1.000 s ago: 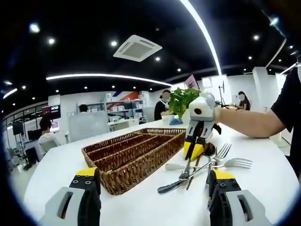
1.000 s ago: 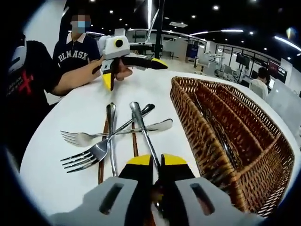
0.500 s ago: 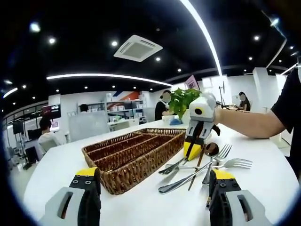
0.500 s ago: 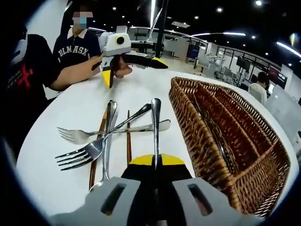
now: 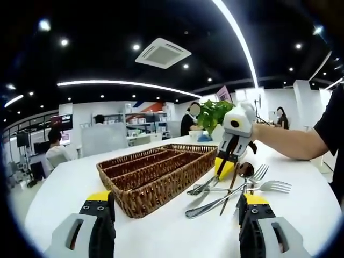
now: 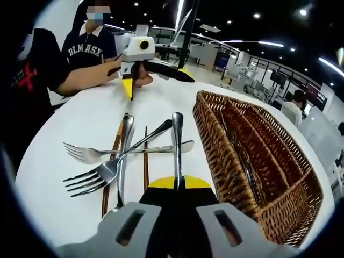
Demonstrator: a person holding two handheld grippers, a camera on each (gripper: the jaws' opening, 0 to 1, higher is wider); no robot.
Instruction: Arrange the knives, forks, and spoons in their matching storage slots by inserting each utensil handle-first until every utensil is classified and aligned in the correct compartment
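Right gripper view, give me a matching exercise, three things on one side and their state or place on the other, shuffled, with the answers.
Things:
1. utensil
2. basket
3. forks

States:
A. lying crossed on the white table
B. wicker, with long compartments
C. clamped in the right gripper, handle pointing away from the camera

Pairs: 1-C, 2-B, 3-A

Open-plan office or demo floor. Black ceiling with a long light strip [image 5: 236, 40], spot lamps, a ceiling air-conditioning cassette [image 5: 163, 52]. Shelving [image 5: 141, 122] along the far wall, monitors [image 6: 277, 69] at desks, seated people [image 5: 54, 150] working. White round table [image 6: 86, 140] in front, potted plant [image 5: 214, 114] on it.
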